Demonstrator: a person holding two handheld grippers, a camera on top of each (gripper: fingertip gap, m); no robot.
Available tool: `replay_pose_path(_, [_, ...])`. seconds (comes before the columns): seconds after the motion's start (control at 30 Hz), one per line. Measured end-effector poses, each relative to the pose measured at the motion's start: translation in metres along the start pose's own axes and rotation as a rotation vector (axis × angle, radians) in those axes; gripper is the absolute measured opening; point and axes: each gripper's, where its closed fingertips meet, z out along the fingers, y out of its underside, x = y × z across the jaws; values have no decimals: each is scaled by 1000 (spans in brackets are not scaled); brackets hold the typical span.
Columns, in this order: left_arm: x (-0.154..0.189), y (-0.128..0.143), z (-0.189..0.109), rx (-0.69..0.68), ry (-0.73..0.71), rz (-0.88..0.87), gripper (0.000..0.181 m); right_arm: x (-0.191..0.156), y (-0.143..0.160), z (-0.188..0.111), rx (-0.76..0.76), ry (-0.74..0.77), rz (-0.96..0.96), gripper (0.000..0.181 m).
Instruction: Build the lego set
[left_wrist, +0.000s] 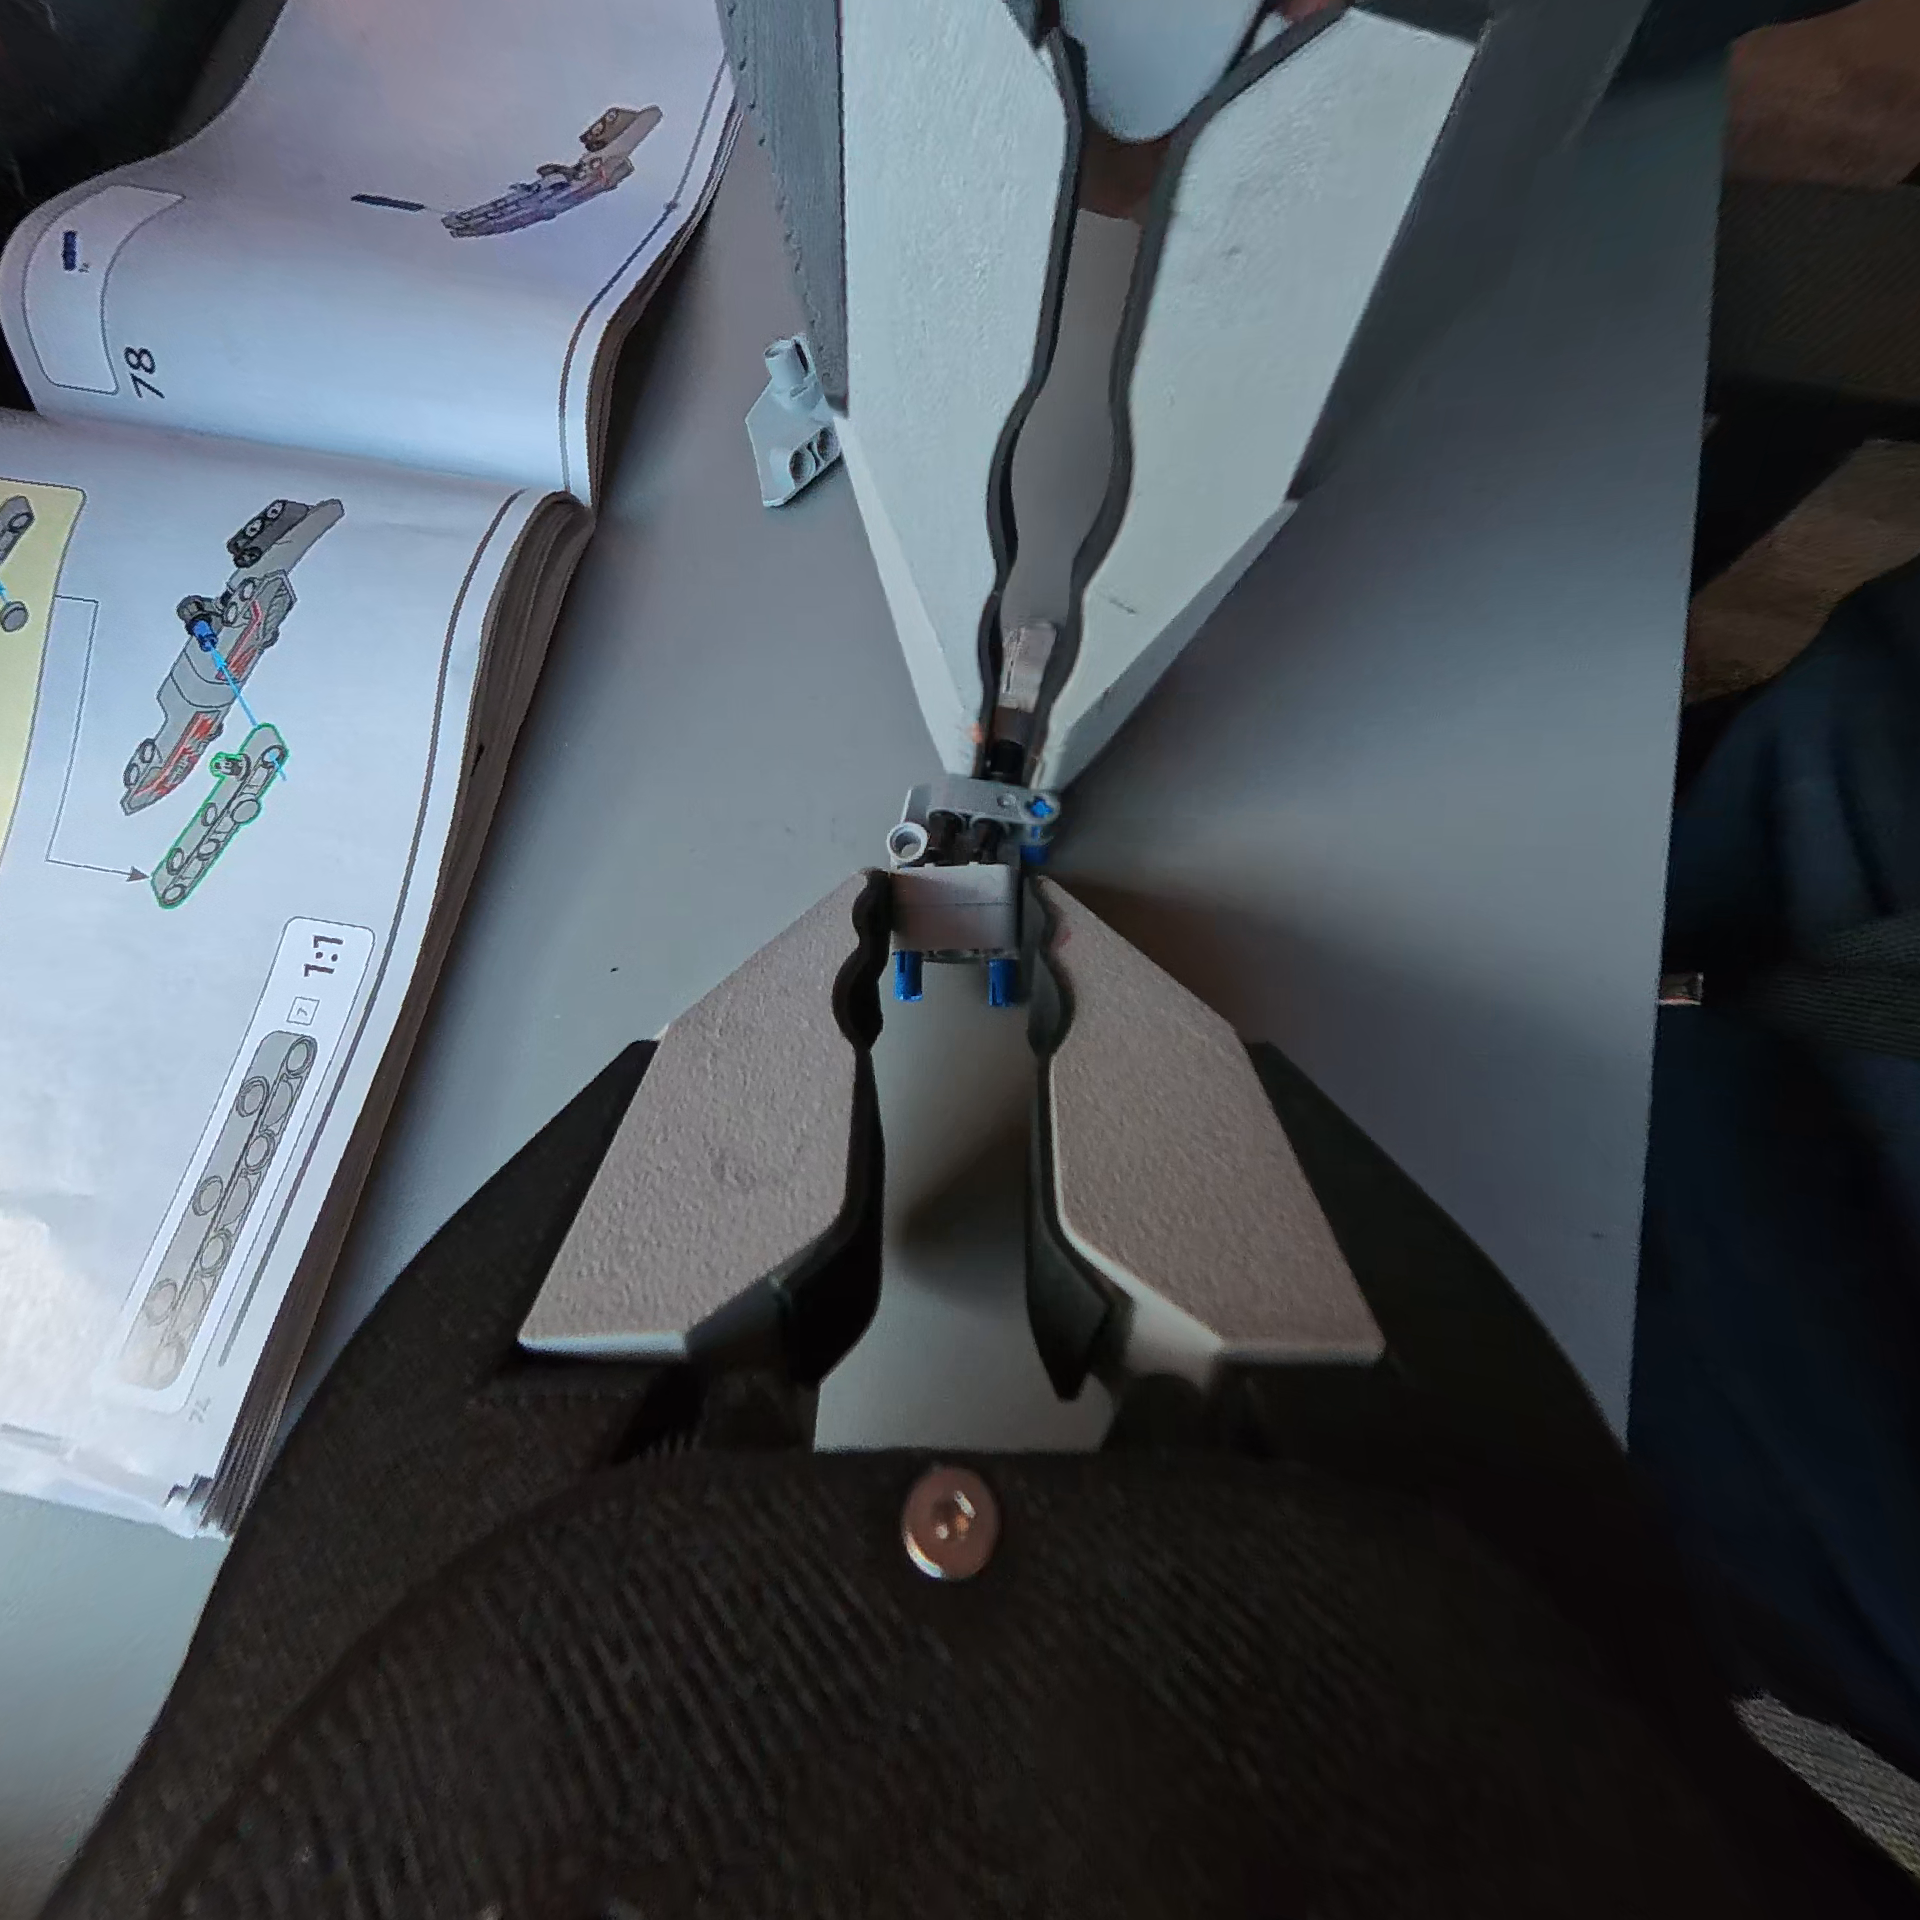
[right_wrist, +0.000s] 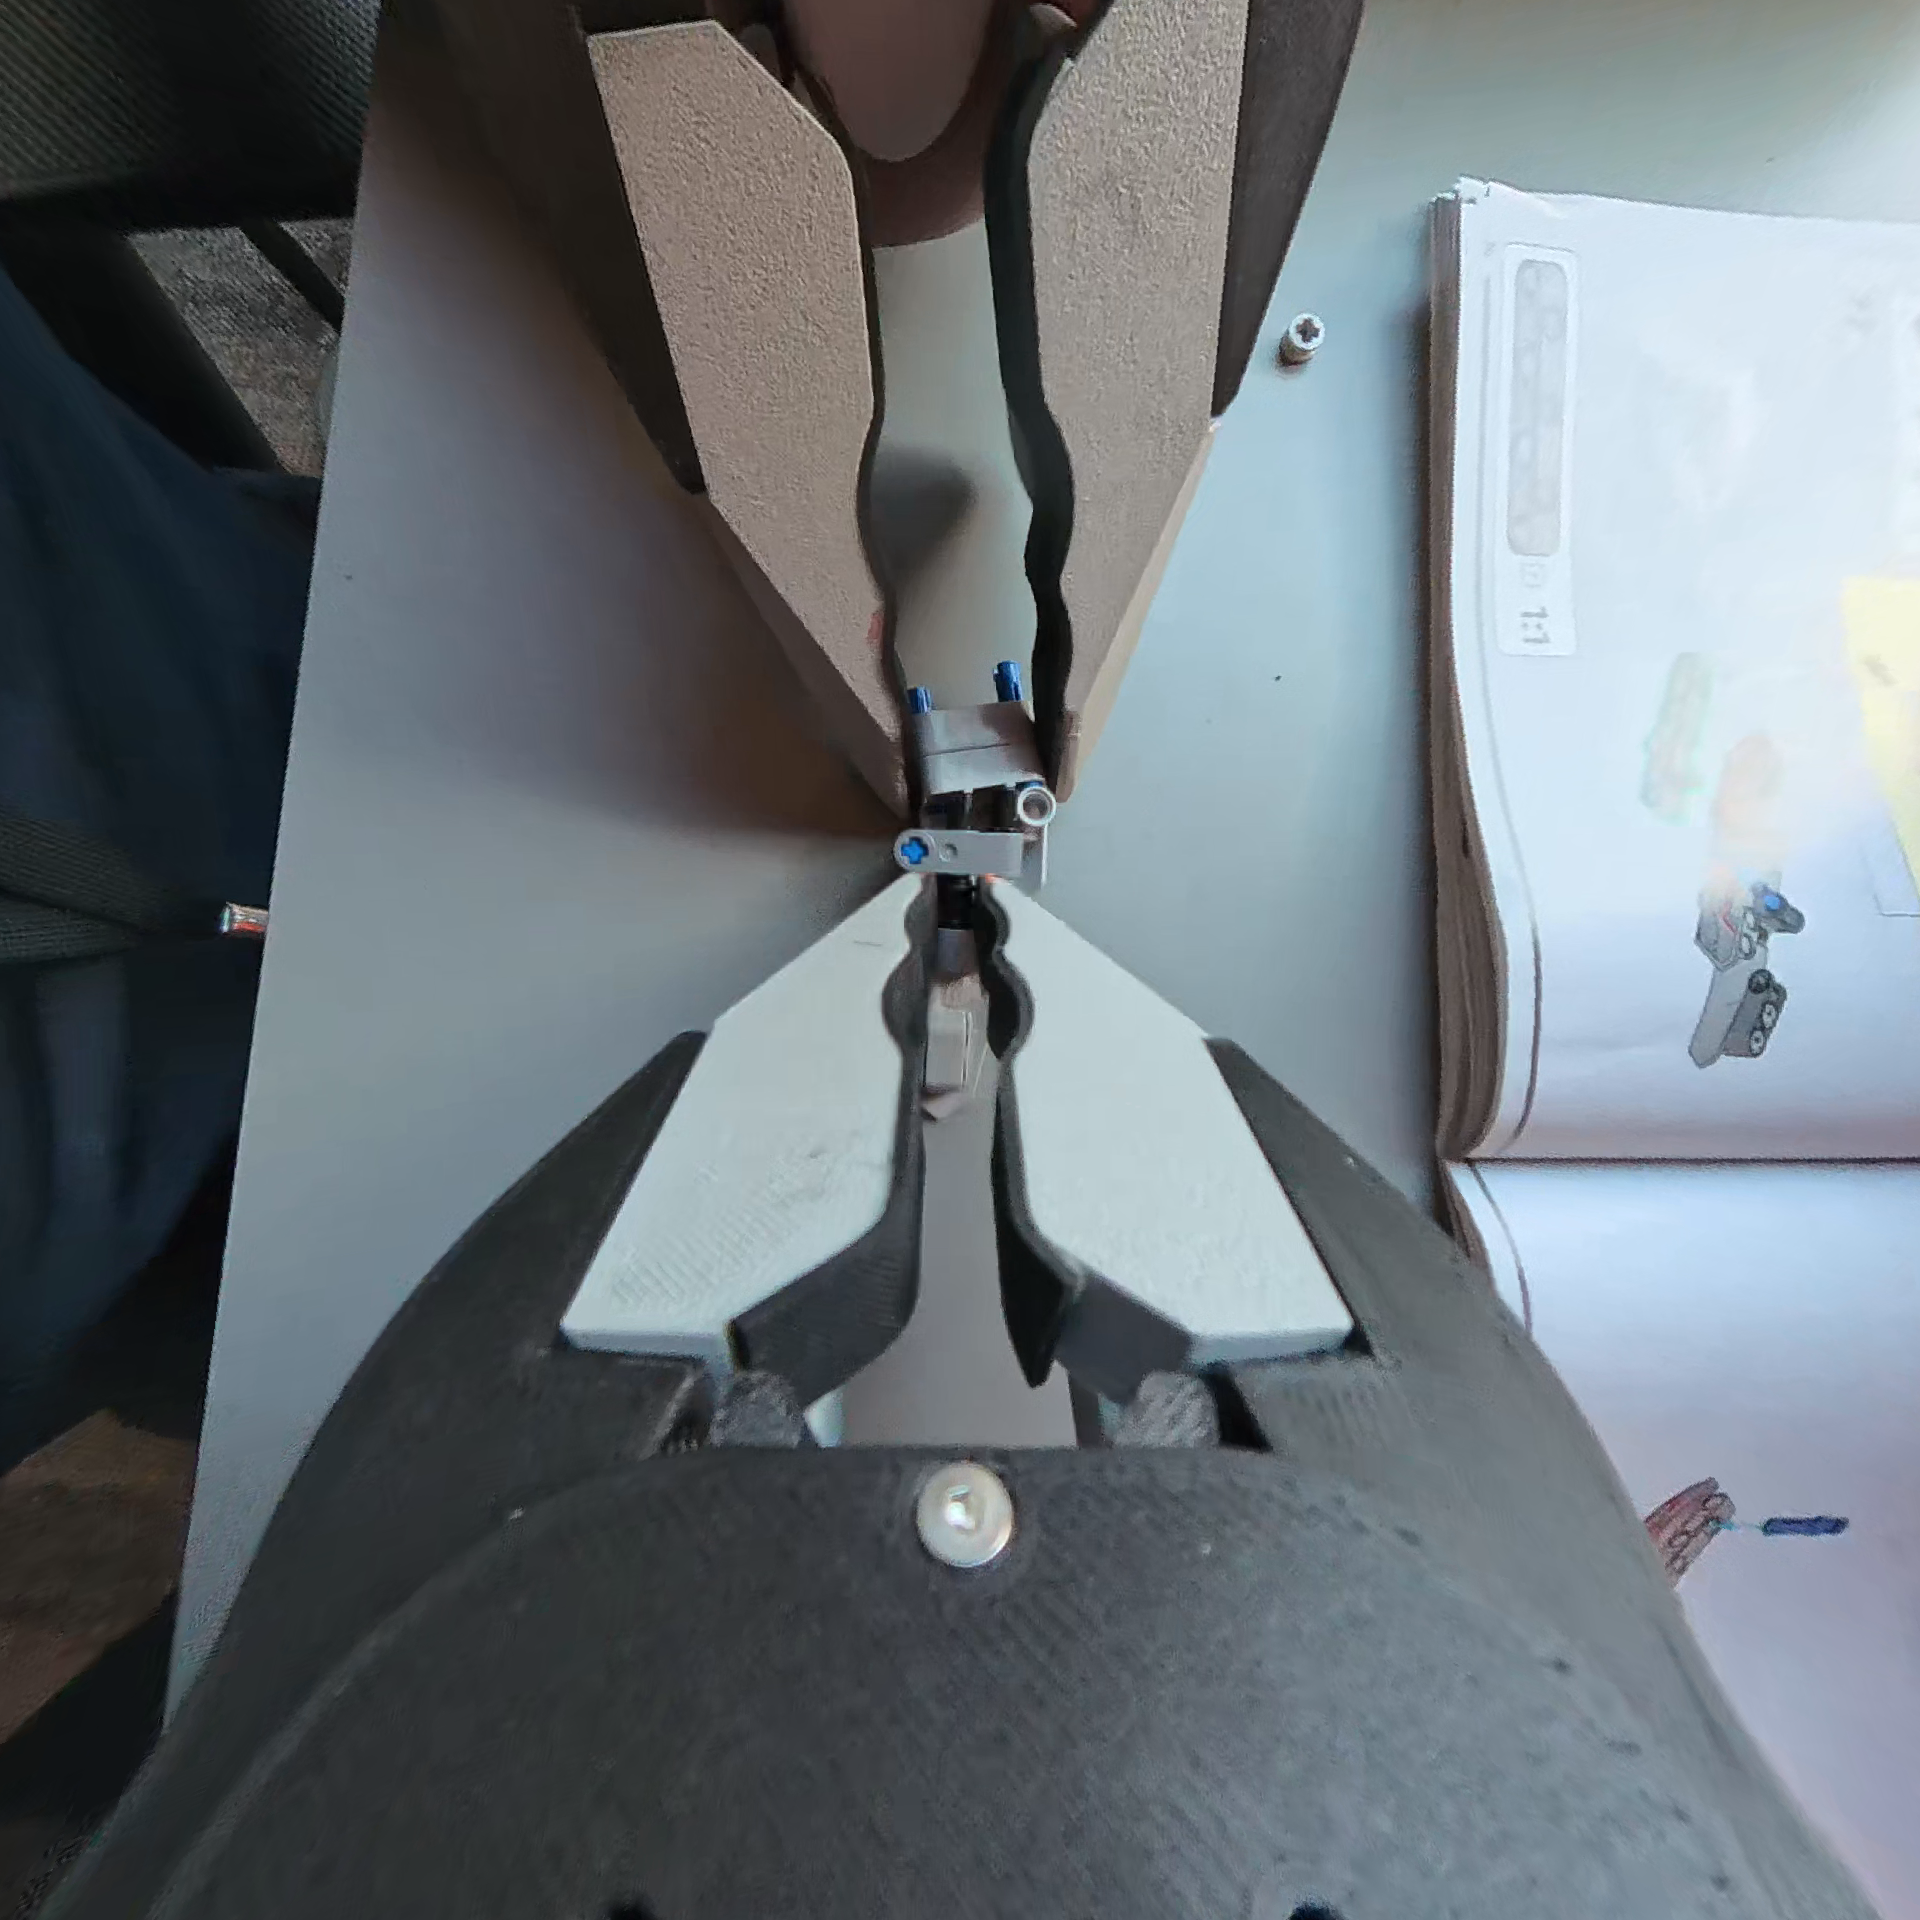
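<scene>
You are holding the two grippers tip to tip over the grey table (left_wrist: 727, 675), with a small grey lego assembly (left_wrist: 961, 883) caught between them. Your left gripper (left_wrist: 956, 914), the one with tan fingers, is clamping its jaws on a grey block (left_wrist: 951, 902) that is carrying two blue pins (left_wrist: 906, 977) pointing back toward the camera. In the right wrist view the same left gripper (right_wrist: 971, 748) is reaching in from the top, pinching that block (right_wrist: 971, 743).

Your right gripper (right_wrist: 956, 914), with white fingers, is closing on a dark connector piece (right_wrist: 951, 904) with a pale grey part just behind it between the pads. That dark piece is meeting a grey beam (right_wrist: 966, 850) with a blue axle end (right_wrist: 914, 850) lying crosswise between the two sets of tips. From the left wrist view the right gripper (left_wrist: 1013, 758) is coming in from above, its jaws nearly together around the same piece.

The open instruction booklet (left_wrist: 312, 520) is lying on the table to your left, and a loose white angled piece (left_wrist: 795, 426) is resting near its edge, partly hidden behind the right gripper's finger. No containers are showing in either view. A small metal screw (right_wrist: 1304, 338) is sitting in the table near the booklet (right_wrist: 1662, 727).
</scene>
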Motion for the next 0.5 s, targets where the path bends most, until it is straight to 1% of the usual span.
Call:
replay_pose_path(0.2, [2,0,0,1,1,18,22,-2,1,0,-49,-15,-63,3])
replay_pose_path(0.4, [4,2,-2,2,37,41,22,-6,3,0,-120,-83,-162,4])
replay_pose_path(0.5, [3,4,-4,1,55,43,23,-4,6,-2,-184,-114,-181,4])
